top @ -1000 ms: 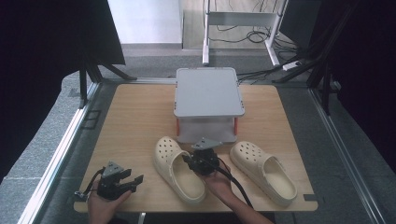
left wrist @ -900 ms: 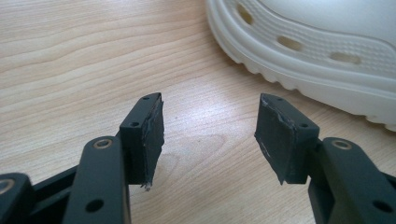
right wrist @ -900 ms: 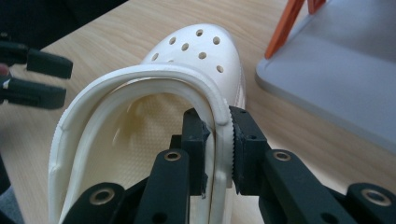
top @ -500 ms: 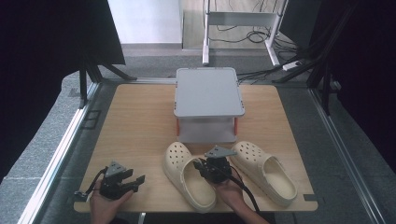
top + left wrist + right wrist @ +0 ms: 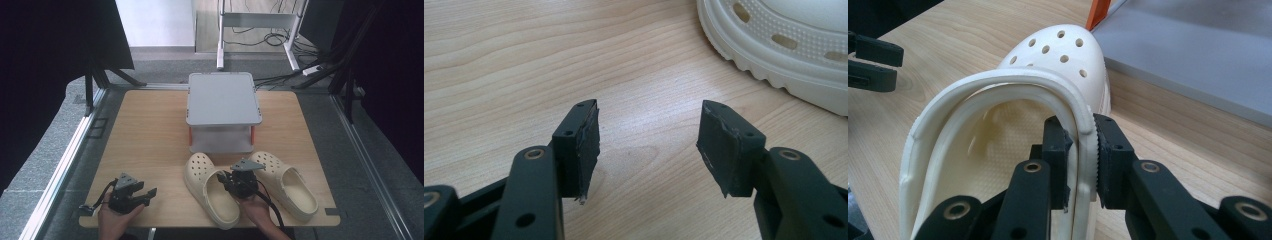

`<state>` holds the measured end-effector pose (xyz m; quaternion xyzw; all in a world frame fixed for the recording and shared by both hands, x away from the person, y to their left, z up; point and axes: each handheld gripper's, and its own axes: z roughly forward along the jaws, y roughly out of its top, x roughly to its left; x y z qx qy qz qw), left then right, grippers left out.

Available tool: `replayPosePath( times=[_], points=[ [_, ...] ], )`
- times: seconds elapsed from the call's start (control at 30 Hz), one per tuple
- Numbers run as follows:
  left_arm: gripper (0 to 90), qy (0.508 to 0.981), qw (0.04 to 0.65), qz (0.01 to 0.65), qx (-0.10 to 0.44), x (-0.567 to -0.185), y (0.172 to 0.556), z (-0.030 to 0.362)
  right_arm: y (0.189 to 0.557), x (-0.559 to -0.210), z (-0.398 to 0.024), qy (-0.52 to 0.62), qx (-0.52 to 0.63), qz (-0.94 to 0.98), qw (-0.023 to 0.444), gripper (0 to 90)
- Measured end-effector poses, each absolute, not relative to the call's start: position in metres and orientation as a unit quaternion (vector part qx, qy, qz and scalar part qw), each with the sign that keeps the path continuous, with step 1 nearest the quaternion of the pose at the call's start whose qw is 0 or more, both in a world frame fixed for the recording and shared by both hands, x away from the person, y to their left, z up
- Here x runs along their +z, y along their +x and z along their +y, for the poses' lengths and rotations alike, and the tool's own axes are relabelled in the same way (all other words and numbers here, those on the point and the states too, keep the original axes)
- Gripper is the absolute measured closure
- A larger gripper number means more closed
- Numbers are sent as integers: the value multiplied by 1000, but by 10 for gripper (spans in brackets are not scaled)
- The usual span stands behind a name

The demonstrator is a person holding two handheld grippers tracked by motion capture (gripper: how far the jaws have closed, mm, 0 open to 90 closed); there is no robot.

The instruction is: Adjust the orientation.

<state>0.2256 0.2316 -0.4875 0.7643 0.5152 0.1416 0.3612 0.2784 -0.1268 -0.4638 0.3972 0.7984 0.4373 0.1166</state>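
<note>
The grey two-tier rack [image 5: 223, 100] is standing just beyond the right gripper [image 5: 1080, 150], which is clamping the side wall of the left clog [image 5: 1013, 130]; judged mid-repositioning, next aligning it beside the right clog [image 5: 285, 185]. The left gripper [image 5: 649, 135] is resting open, empty.

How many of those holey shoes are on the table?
2. One cream foam clog with holes lies in front of the grey two-tier shelf, its side wall clamped in the right gripper. The other cream clog lies just right of it.
</note>
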Motion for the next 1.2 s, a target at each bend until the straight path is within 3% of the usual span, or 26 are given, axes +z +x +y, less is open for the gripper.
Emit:
replayPosePath(
  times=[0.37, 0.5, 0.63, 1.2],
  points=[
    [425, 766, 360, 513, 142, -488, 226, 229, 282, -465, -133, 382, 431, 810, 117, 761],
    [419, 766, 360, 513, 142, -489, 226, 229, 282, -463, -135, 381, 437, 807, 113, 597],
    [416, 767, 359, 512, 143, -489, 226, 228, 278, -456, -141, 374, 443, 806, 119, 525],
    [404, 768, 359, 511, 140, -490, 228, 225, 260, -427, -196, 360, 462, 797, 149, 498]
  ],
)
